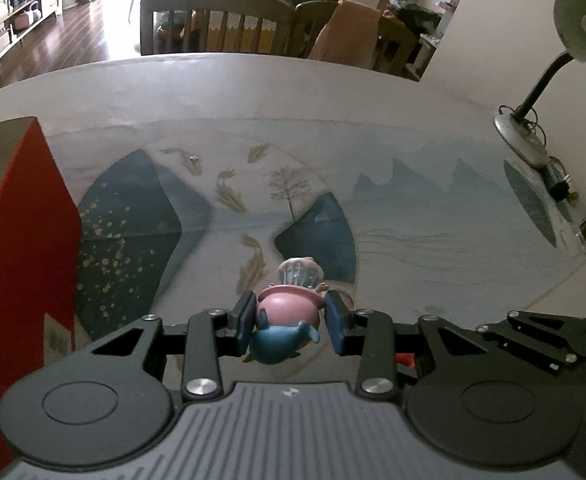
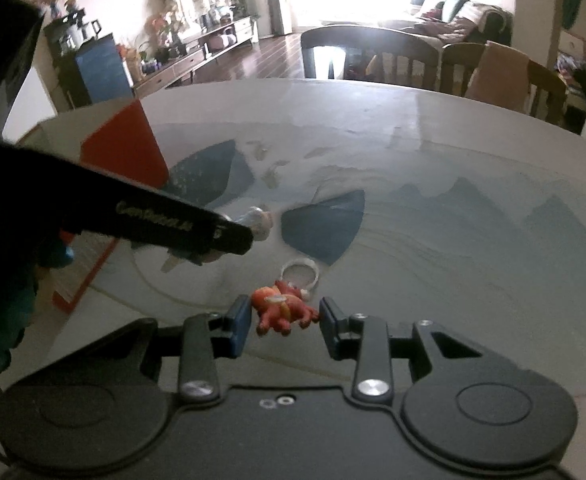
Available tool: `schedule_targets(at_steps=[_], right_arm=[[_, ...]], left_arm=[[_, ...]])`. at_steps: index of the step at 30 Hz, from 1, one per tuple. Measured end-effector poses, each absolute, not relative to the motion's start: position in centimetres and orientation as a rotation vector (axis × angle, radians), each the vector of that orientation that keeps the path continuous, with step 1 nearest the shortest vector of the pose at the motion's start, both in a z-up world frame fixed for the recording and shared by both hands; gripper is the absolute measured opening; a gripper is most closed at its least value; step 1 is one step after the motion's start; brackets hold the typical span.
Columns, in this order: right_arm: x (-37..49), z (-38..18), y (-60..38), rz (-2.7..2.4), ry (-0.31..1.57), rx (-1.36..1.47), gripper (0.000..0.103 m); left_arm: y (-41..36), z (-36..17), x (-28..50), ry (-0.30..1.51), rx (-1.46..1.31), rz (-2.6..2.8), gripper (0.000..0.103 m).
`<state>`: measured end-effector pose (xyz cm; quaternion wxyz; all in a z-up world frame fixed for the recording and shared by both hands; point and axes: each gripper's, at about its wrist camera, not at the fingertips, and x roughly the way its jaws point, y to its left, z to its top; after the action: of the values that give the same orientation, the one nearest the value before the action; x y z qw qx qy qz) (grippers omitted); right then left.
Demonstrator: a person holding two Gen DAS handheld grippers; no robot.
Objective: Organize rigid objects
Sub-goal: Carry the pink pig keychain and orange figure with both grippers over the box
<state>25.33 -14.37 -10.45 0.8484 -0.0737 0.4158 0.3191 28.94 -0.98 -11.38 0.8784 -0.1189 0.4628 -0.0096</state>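
Table (image 1: 373, 92) with a painted mat holds a red box (image 1: 25, 240) at its left edge. Left gripper (image 1: 289, 322) has its fingers squeezed on a pink and blue toy figure (image 1: 285, 320), near the front edge. Right gripper (image 2: 283, 322) pinches a small orange toy (image 2: 283, 308) just above a clear ring (image 2: 301, 274).

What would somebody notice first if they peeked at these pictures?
Probably the two little toys: a pink and blue figurine clamped in the left gripper, and an orange figurine between the right gripper's pads. Next, the big red box at the table's left, and the painted mountain-and-fish mat under it all.
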Motion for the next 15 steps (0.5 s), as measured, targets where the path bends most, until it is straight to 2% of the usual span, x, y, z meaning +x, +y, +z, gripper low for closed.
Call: schedule_targets(at_steps=[2,4,15], right_arm=[[25.0,-9.7,-14.9,0.669,0.871,-0.133,0.035],[24.5,-8.9,-15.3,0.664,0.861,-0.119,0.03],[22.5,-6.3,-16.3,0.642,0.822,-0.094,0.03]], left_arm=[[-1.0,-10.9,28.3,0.957,-0.253,-0.023,0.036],[-0.9,-10.4,27.6,0.951,-0.258,-0.023,0.036],[-0.1,-8.1,23.6,0.922,-0.28,-0.02,0.036]])
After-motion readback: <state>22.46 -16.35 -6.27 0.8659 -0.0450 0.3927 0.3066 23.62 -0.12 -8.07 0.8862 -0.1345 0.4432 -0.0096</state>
